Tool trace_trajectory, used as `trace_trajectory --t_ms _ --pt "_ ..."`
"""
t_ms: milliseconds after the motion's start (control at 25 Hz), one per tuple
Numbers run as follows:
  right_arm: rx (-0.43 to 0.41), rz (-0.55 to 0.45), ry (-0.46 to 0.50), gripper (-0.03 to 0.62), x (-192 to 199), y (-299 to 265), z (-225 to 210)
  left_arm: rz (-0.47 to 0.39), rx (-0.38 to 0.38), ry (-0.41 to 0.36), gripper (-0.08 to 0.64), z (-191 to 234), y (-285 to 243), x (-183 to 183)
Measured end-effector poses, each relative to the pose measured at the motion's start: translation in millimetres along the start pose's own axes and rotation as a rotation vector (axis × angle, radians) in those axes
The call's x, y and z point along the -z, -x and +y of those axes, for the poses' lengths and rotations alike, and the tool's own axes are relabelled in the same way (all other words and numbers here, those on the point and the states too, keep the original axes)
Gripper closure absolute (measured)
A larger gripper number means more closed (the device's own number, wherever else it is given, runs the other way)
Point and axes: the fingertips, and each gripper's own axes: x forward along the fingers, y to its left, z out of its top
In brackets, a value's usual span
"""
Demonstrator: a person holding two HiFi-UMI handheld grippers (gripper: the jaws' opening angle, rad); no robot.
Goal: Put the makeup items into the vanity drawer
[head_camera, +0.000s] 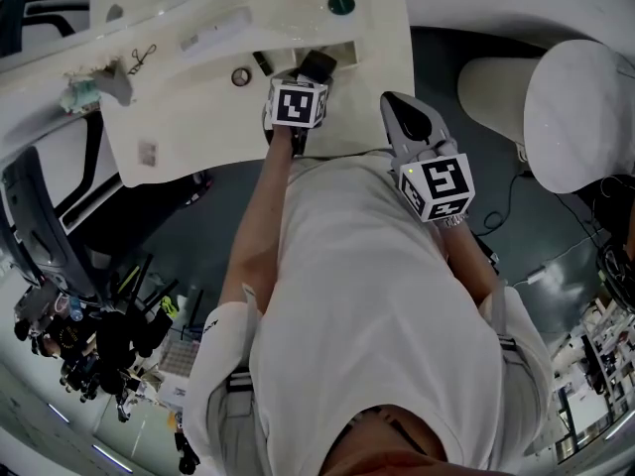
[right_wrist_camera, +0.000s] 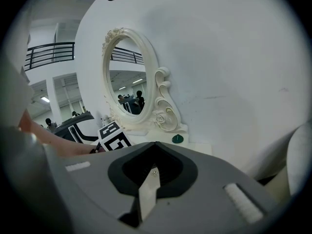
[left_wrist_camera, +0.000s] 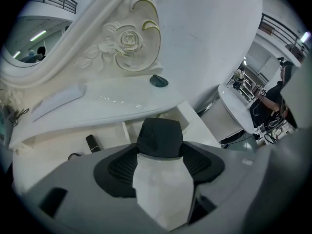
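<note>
My left gripper (head_camera: 311, 75) is shut on a black, blocky makeup item (left_wrist_camera: 160, 136) and holds it over the open drawer recess (left_wrist_camera: 168, 115) in the white vanity (head_camera: 377, 87). In the head view the black item (head_camera: 317, 65) shows just past the left marker cube. A small black lipstick (left_wrist_camera: 91, 143) and a dark ring (left_wrist_camera: 74, 155) lie on the vanity top to the left of the drawer. My right gripper (head_camera: 397, 102) hangs at the vanity's front right corner, shut with nothing in it; its jaws (right_wrist_camera: 155, 147) meet in the right gripper view.
An ornate oval mirror (right_wrist_camera: 124, 77) stands at the back of the vanity. A green round lid (head_camera: 340, 4) sits on the back ledge. A hair clip (head_camera: 139, 59) lies far left. A white padded stool (head_camera: 580, 107) stands to the right. My torso fills the lower head view.
</note>
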Motion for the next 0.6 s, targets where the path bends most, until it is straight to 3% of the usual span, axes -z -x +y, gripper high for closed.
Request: trace_trajectory --t_ms 600 --pt "0.025 0.005 -0.009 0.584 -2.9 5.8 -20.2 0.003 -0.018 0.024 0.261 3.2 -6.0 -14.2"
